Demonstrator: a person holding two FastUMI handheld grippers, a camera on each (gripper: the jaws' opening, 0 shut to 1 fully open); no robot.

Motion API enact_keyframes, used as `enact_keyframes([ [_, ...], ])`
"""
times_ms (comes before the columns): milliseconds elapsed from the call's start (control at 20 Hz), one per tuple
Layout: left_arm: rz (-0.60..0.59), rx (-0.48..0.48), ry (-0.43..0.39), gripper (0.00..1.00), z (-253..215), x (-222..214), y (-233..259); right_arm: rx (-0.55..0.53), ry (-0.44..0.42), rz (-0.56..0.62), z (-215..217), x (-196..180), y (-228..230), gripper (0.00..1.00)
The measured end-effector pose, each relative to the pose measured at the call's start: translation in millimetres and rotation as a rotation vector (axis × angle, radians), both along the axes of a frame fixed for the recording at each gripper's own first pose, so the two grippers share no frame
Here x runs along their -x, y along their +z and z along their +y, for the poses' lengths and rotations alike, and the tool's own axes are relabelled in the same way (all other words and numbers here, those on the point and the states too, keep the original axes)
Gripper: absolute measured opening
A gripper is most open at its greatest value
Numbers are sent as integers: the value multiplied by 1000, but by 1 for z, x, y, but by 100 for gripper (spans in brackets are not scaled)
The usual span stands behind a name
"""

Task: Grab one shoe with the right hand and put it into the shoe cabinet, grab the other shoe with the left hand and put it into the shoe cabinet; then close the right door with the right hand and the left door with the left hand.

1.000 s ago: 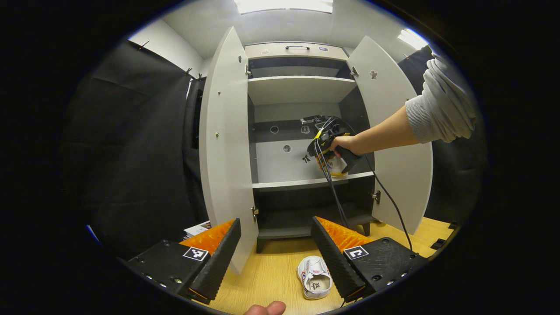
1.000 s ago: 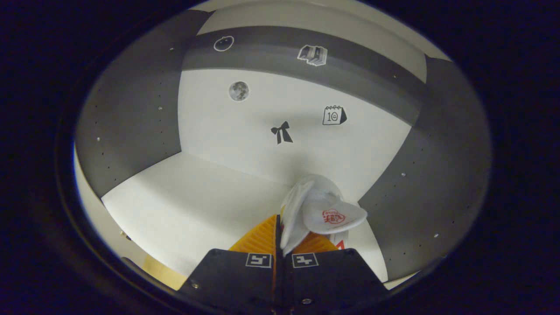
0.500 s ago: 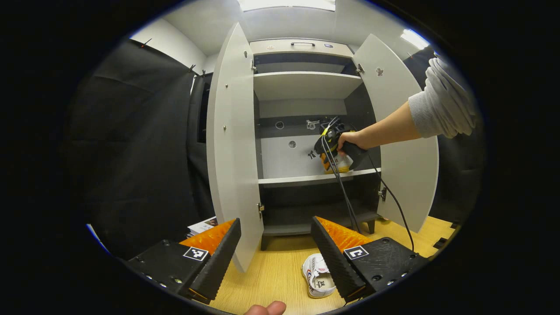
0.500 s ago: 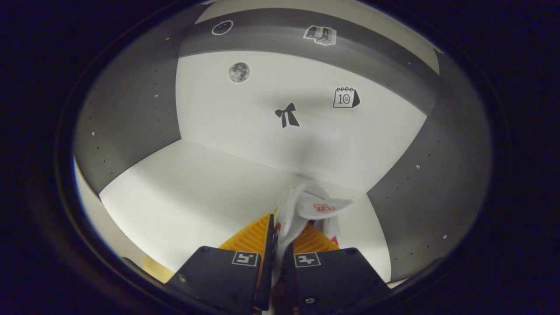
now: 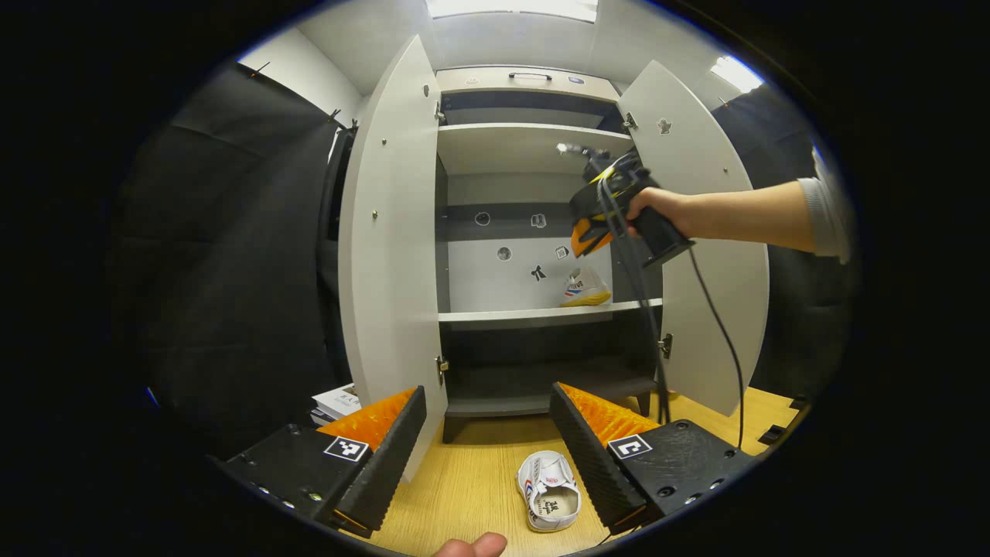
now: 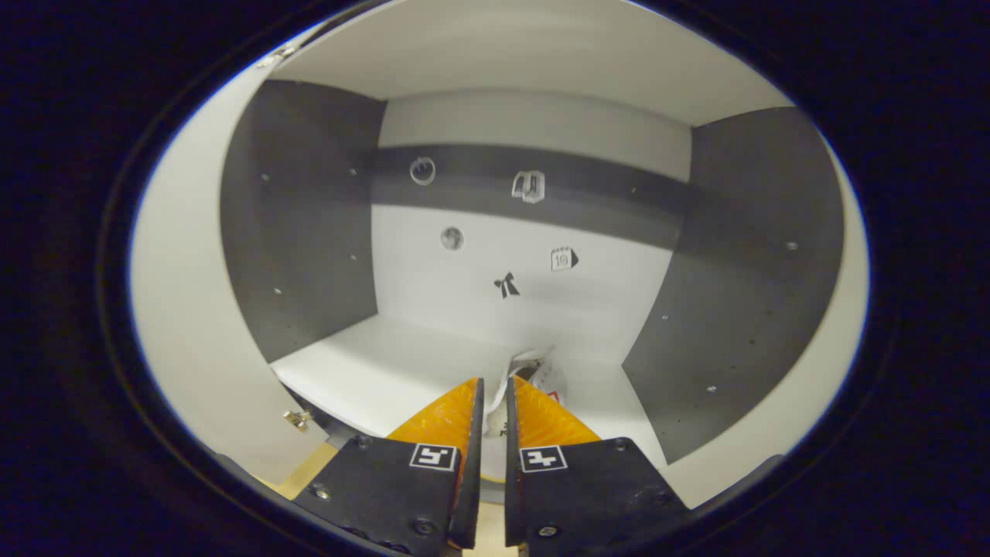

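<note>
So: one shoe (image 5: 585,287) delivered, resting on the middle shelf (image 5: 541,315) of the shoe cabinet (image 5: 534,232), toward the right wall, at about 1 o'clock in the left gripper view. Other shoe (image 5: 548,503) lying on the wooden floor (image 5: 472,487) at 6 o'clock, just beside the left gripper (image 5: 489,433), whose fingers stand wide apart around nothing. Right gripper (image 5: 599,232) raised at 2 o'clock in front of the cabinet, clear of the placed shoe; in the right gripper view, right gripper (image 6: 489,422) nearly closed with a thin gap, nothing clamped, shoe (image 6: 534,371) beyond the tips. Judged roughly a quarter done: second shoe to grab and stow, then right door (image 5: 696,232) and left door (image 5: 390,232), both wide open. Top and bottom shelves bare. Books (image 5: 336,402) stacked at 8 o'clock.
</note>
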State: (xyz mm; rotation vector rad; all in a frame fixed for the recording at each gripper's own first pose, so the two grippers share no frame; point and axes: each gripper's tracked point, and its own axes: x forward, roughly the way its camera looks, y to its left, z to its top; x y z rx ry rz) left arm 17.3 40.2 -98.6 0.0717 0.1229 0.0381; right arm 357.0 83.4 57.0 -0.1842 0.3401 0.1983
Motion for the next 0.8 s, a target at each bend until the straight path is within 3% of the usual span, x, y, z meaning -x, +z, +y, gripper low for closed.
enact_keyframes([
  [150, -2, 17, -8, 96, -2, -3, -2, -20, 24, -153, -12, 76, 5, 19],
  [350, 1, 28, 9, 96, -3, 0, -3, -20, -32, -306, -45, 166, -11, 20],
  [400, -4, 24, 14, 96, -4, 0, -2, -19, -54, -328, -52, 184, -15, 25],
  [450, -8, 20, 17, 96, -5, 1, -2, -26, -71, -337, -59, 202, -22, 21],
  [650, 6, -8, 15, 96, -12, 7, -8, -88, -97, -375, -75, 263, -34, 22],
  [800, 27, -2, 26, 96, -14, 11, -20, -93, -118, -444, -84, 295, -38, 37],
])
